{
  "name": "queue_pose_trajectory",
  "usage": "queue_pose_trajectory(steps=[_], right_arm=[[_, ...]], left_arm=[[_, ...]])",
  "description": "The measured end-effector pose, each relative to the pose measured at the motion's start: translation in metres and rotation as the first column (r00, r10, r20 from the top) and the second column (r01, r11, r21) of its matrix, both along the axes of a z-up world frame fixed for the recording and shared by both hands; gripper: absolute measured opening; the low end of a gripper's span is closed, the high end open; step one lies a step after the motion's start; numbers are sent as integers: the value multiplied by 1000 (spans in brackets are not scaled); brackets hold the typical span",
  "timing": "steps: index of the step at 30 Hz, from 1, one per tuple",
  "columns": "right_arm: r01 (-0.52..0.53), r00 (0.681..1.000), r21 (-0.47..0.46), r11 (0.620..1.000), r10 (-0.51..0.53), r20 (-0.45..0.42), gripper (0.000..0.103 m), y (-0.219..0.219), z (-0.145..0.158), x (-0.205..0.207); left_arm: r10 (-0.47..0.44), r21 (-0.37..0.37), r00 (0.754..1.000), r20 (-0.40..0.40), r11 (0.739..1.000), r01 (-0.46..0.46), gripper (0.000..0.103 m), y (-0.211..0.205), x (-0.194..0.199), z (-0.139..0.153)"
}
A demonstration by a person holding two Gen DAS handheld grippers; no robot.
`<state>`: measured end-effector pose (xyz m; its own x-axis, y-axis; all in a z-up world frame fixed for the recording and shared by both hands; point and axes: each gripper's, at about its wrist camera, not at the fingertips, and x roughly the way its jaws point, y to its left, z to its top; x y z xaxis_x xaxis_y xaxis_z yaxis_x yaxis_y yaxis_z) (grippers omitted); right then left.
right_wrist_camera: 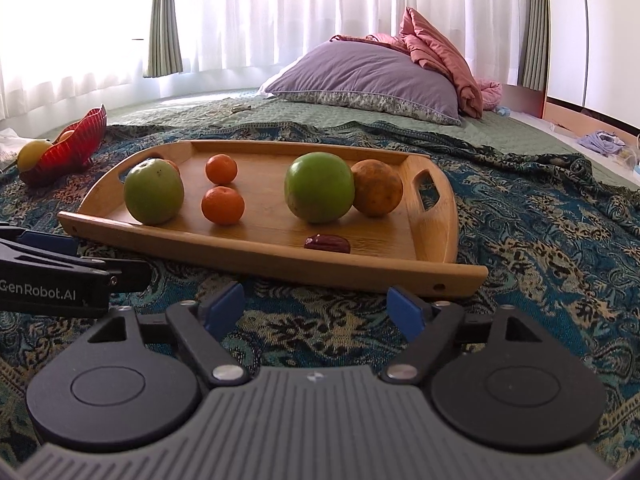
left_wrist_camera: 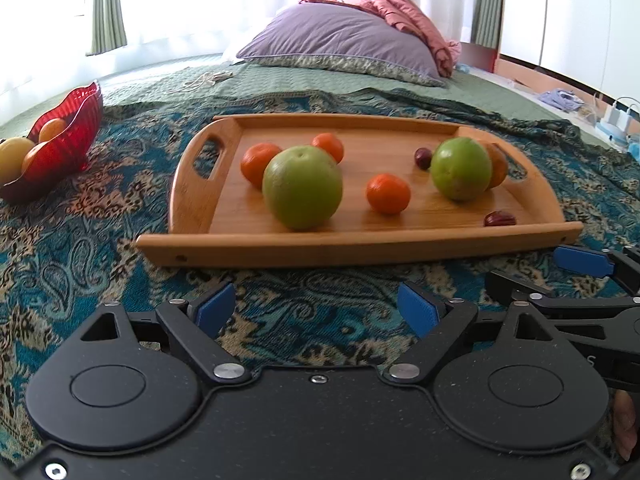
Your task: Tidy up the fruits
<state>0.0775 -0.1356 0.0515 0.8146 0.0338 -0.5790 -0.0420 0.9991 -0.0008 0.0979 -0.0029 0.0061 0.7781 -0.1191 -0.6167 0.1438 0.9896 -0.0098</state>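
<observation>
A wooden tray [left_wrist_camera: 192, 200] [right_wrist_camera: 436, 224] lies on the patterned bedspread. It holds two green apples [left_wrist_camera: 302, 187] [right_wrist_camera: 319, 187], the other [left_wrist_camera: 461, 168] [right_wrist_camera: 153, 191], small tangerines [left_wrist_camera: 388, 193] [right_wrist_camera: 222, 205], a larger dull orange [right_wrist_camera: 377, 187] and dark red dates [left_wrist_camera: 500, 219] [right_wrist_camera: 327, 243]. A red glass bowl [left_wrist_camera: 64, 140] [right_wrist_camera: 76, 148] at the left holds yellow and orange fruit. My left gripper [left_wrist_camera: 316, 312] is open and empty, in front of the tray. My right gripper [right_wrist_camera: 316, 312] is open and empty, beside it, also short of the tray.
A purple pillow [left_wrist_camera: 340, 40] [right_wrist_camera: 368, 76] and a pink quilt [left_wrist_camera: 416, 20] lie at the bed's far end. A white cable [left_wrist_camera: 200, 82] lies on the green cover. Small items sit on the floor at the right [left_wrist_camera: 616, 120].
</observation>
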Motion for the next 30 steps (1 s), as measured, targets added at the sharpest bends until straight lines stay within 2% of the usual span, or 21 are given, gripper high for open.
queue_pose_trajectory(steps=[8, 13, 18, 30], right_arm=[[-15, 1000, -37, 999, 15, -7, 91, 7, -9, -1], [-1, 1000, -15, 1000, 1, -21, 99, 3, -12, 1], [11, 999, -6, 1000, -12, -38, 102, 1, -14, 3], [15, 998, -4, 1000, -15, -54, 103, 0, -16, 6]], left_arm=[[17, 19, 1000, -15, 1000, -17, 94, 6, 2, -10], [21, 25, 1000, -15, 999, -20, 98, 4, 2, -14], [35, 14, 999, -23, 999, -35, 102, 7, 5, -17], [36, 8, 999, -19, 999, -36, 103, 8, 5, -19]])
